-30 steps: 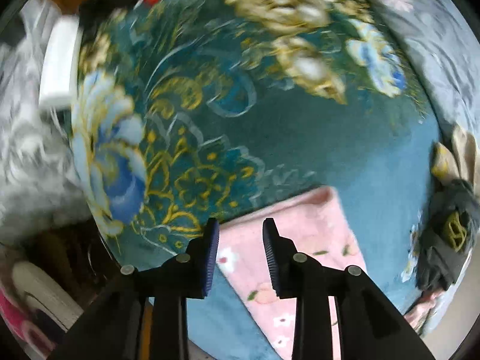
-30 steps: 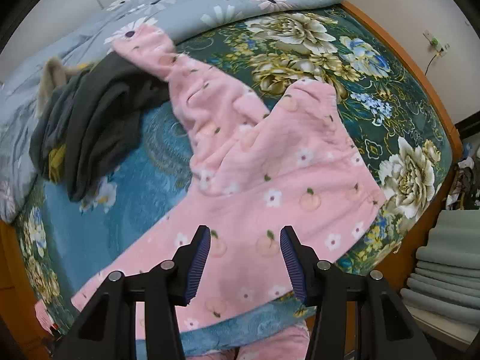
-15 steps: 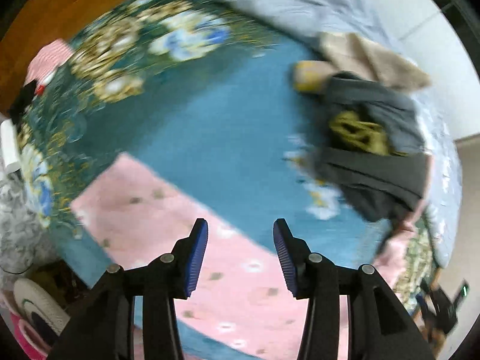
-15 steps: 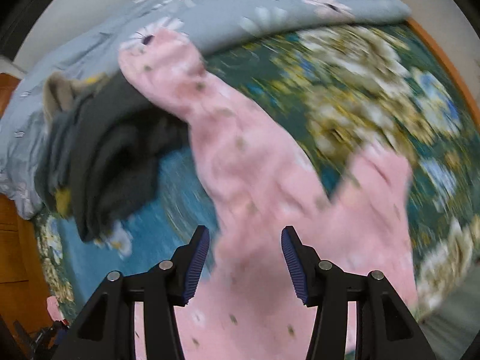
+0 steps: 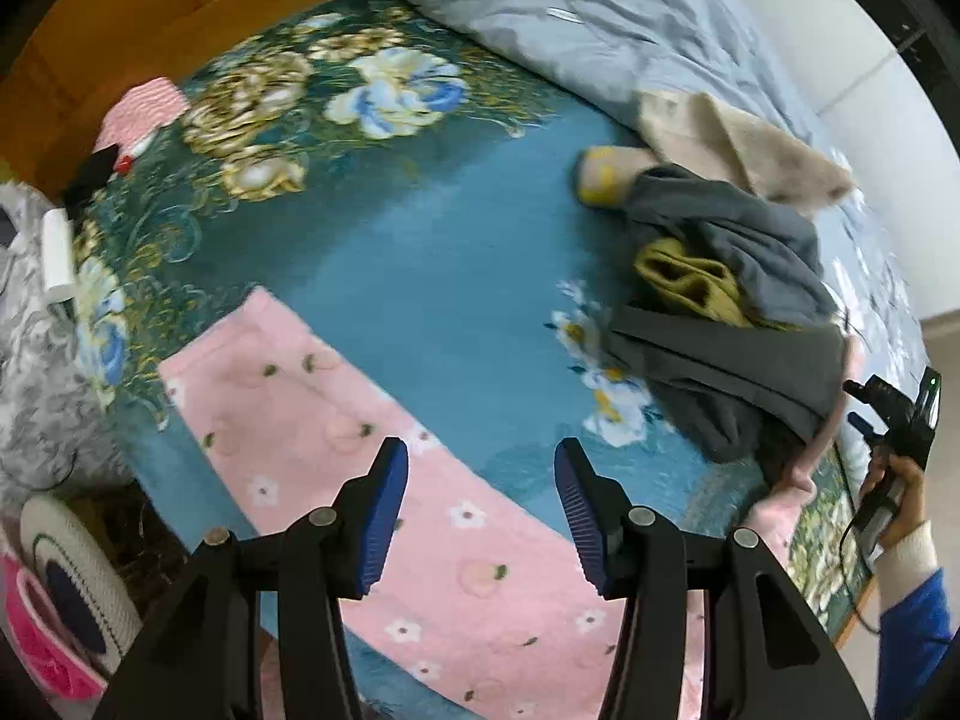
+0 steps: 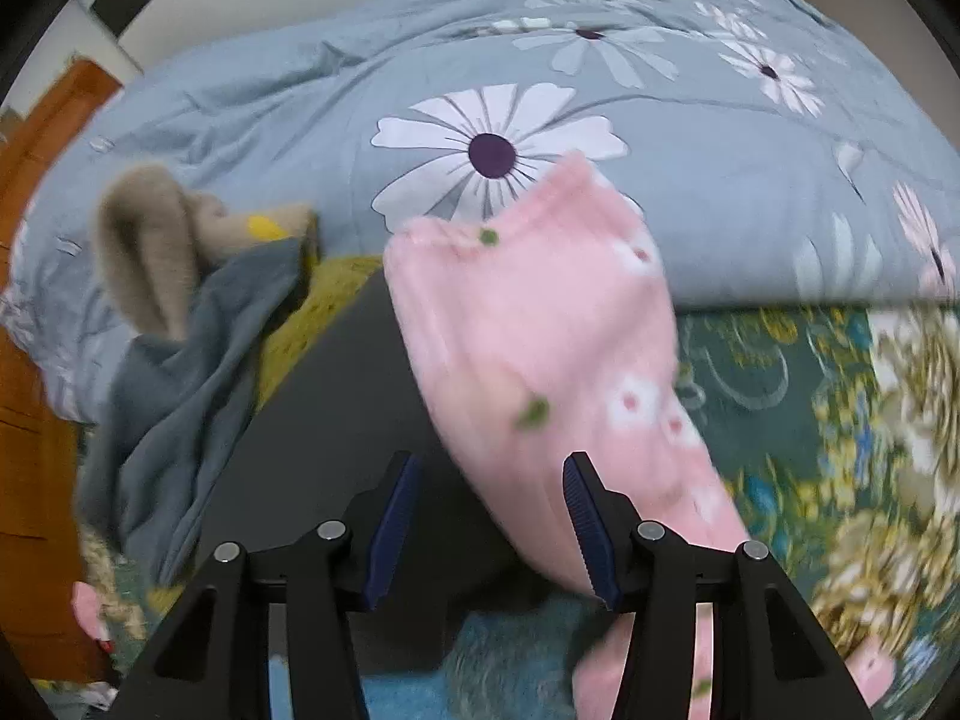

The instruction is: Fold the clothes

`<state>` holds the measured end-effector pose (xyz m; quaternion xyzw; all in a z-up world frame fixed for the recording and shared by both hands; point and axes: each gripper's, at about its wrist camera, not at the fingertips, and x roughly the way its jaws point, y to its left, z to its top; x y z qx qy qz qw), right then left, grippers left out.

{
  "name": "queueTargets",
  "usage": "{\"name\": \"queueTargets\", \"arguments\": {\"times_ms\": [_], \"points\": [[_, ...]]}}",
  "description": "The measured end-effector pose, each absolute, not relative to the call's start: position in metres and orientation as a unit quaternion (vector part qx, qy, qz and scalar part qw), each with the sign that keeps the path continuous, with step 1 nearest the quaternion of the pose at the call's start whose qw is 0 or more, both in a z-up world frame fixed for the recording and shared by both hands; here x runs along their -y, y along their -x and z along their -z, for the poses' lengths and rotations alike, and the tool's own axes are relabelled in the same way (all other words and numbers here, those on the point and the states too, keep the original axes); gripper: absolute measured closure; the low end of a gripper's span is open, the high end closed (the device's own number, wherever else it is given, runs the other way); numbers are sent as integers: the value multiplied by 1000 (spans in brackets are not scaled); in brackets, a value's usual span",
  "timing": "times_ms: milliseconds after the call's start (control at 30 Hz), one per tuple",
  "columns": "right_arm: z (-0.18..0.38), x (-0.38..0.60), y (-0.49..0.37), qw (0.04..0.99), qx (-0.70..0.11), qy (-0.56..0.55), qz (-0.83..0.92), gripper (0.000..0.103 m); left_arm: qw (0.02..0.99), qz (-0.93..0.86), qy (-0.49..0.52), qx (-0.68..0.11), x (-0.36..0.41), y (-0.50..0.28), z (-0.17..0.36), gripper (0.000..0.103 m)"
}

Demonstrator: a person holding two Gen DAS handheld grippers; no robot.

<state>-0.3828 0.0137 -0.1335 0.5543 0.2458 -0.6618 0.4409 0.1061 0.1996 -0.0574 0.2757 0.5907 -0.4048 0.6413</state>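
Note:
A pink floral garment point(image 5: 336, 420) lies spread across the teal flowered bed cover point(image 5: 450, 252). My left gripper point(image 5: 480, 510) hovers over its long edge. Its jaws are opening, and no cloth is between them. In the right wrist view, one pink sleeve point(image 6: 540, 348) stretches up over a dark grey garment point(image 6: 336, 420) towards the quilt. My right gripper point(image 6: 489, 516) hangs open above that sleeve and the dark cloth, gripping nothing. The hand point(image 5: 900, 504) holding it, in a blue sleeve, shows at the right edge of the left wrist view.
A heap of dark grey, olive and beige clothes point(image 5: 720, 312) sits beside the pink garment. A grey-blue daisy quilt point(image 6: 750, 150) is bunched along the far side. An orange wooden bed frame point(image 5: 120, 30) borders the bed. A white slipper point(image 5: 66, 570) lies on the floor.
My left gripper swung from the bed's corner to above the pink garment and its jaws widened. My right gripper travelled from over the garment's body along the sleeve to its end by the quilt.

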Motion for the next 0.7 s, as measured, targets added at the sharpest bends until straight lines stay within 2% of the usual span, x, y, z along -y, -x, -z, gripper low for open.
{"name": "queueTargets", "arguments": {"times_ms": [67,100,133,233,467,700], "points": [[142,-1,382,431,-262,-551,665,49,646,396,-277,-591,-205,-111,57,51],[146,4,383,428,-267,-552,664,53,648,392,-277,-592,-208,-113,58,51],[149,8,384,425,-273,-552,664,68,650,388,-276,-593,-212,-115,58,51],[153,10,391,409,-280,-553,669,90,655,377,-276,-594,-222,-121,59,51],[111,-30,423,416,-206,-558,687,94,662,345,-212,-631,-248,-131,70,51],[3,-88,418,497,-115,-511,692,94,634,357,-176,-663,-259,-139,80,51]]}}
